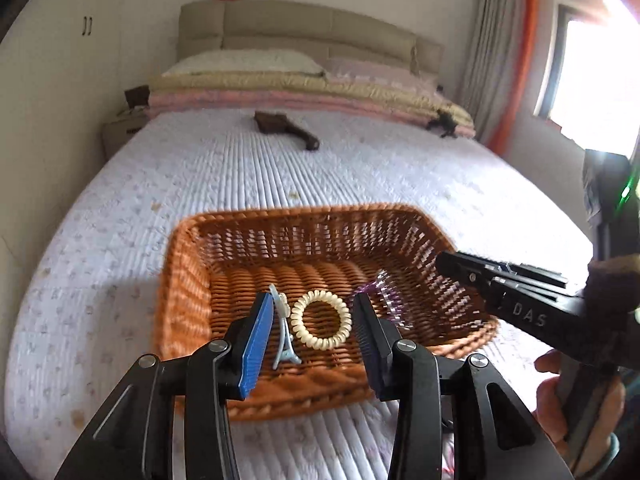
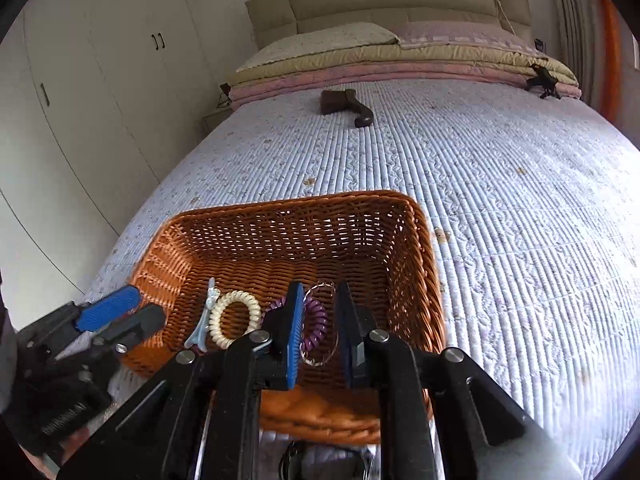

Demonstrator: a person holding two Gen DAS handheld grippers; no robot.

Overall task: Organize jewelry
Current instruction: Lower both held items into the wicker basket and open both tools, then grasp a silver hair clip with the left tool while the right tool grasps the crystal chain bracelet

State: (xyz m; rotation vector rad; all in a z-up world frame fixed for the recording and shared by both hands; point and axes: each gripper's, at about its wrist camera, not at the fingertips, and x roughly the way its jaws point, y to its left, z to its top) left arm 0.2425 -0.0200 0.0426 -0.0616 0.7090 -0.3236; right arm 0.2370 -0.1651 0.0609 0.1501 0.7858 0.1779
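The purple coil tie [image 2: 316,320] is partly hidden behind the right gripper [image 2: 320,336] in the lower middle. The basket [image 1: 280,216] rim is motion-blurred. At the bottom edge, dark objects [image 2: 296,460] are cut off and unidentifiable.

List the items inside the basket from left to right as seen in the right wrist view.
Light blue hair clip → cream spiral hair tie → purple spiral hair tie, all lying on the floor of the wicker basket.
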